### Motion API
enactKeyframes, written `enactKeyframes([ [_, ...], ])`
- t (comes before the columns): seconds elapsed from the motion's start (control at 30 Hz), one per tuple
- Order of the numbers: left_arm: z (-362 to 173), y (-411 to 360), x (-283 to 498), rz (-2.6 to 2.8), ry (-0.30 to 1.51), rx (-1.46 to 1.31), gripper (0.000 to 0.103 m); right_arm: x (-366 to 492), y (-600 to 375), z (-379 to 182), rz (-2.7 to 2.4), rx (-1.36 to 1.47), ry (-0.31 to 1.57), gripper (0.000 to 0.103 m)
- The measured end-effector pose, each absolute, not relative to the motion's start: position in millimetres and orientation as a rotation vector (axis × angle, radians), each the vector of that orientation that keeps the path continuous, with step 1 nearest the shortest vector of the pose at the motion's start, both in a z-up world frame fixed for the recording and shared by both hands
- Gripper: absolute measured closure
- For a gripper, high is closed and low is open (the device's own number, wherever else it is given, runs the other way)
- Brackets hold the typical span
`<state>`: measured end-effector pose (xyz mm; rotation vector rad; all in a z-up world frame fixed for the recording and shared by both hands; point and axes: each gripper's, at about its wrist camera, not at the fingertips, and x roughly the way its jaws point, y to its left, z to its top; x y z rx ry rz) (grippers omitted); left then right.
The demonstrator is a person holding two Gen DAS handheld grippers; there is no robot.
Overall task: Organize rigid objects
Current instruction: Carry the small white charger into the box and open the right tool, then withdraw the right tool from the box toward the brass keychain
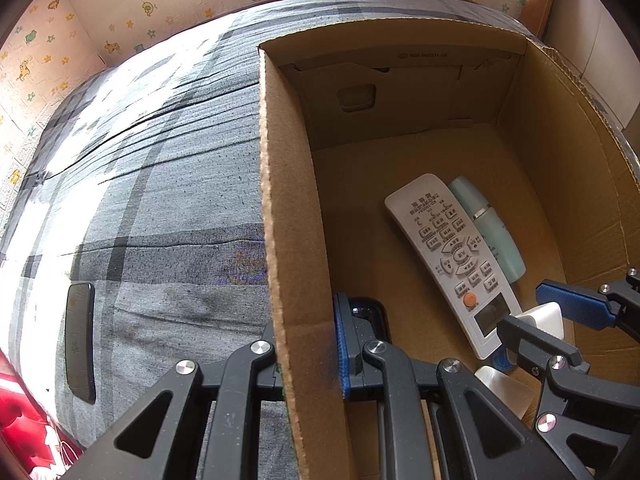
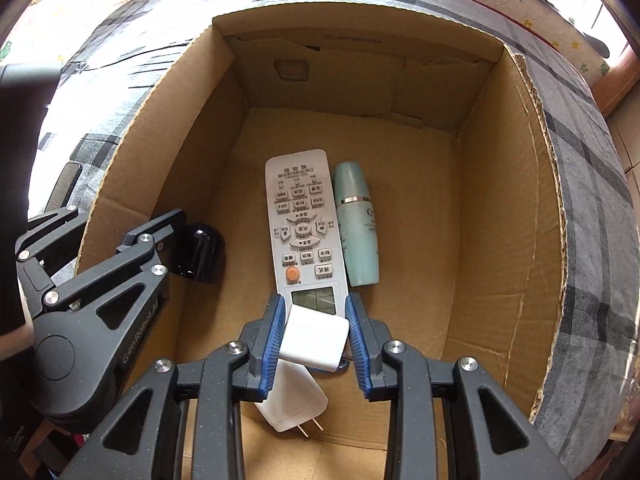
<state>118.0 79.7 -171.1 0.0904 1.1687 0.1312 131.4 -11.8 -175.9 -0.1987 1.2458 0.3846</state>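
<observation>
An open cardboard box (image 2: pixel 516 208) sits on a bed. On its floor lie a white remote (image 2: pixel 306 232), a teal bottle (image 2: pixel 356 224) beside it and a glossy black object (image 2: pixel 200 252) by the left wall. My right gripper (image 2: pixel 314 308) is shut on a white charger cube (image 2: pixel 314 340), low inside the box over the remote's near end. A second white charger (image 2: pixel 292 404) with metal prongs lies under it. My left gripper (image 1: pixel 308 328) is clamped on the box's left wall (image 1: pixel 288 200), one finger inside and one outside. The left wrist view also shows the remote (image 1: pixel 448 256) and the held charger (image 1: pixel 552 320).
The bed has a grey plaid cover (image 1: pixel 168 200). A flat black device (image 1: pixel 80 344) lies on it left of the box. Red cloth (image 1: pixel 24 420) shows at the lower left. A patterned wall (image 1: pixel 48 40) runs behind the bed.
</observation>
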Motion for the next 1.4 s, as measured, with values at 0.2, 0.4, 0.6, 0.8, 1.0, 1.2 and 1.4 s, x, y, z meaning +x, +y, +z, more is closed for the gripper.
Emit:
enactKeyframes([
  [0.2, -170, 79, 118, 0.132, 1.170, 0.094, 0.087, 137, -16, -178, 0.395, -0.173, 1.245, 0.069],
  [0.4, -170, 79, 118, 0.133, 1.170, 0.091, 0.087, 137, -21, -172, 0.395, -0.165, 1.228, 0.066],
  [0.6, -170, 79, 118, 0.134, 1.170, 0.094, 0.087, 131, -22, -162, 0.399, -0.169, 1.209, 0.066],
  [0.8, -170, 79, 118, 0.135, 1.169, 0.096, 0.087, 126, -25, -145, 0.401, -0.162, 1.172, 0.066],
  [1.0, -170, 79, 118, 0.136, 1.169, 0.097, 0.087, 119, -40, -118, 0.390, -0.124, 1.120, 0.060],
  [1.2, -170, 79, 118, 0.136, 1.169, 0.096, 0.087, 123, -61, -97, 0.373, -0.080, 1.077, 0.046],
  [1.4, -169, 79, 117, 0.135, 1.169, 0.096, 0.087, 125, -86, -80, 0.338, -0.058, 1.029, 0.026],
])
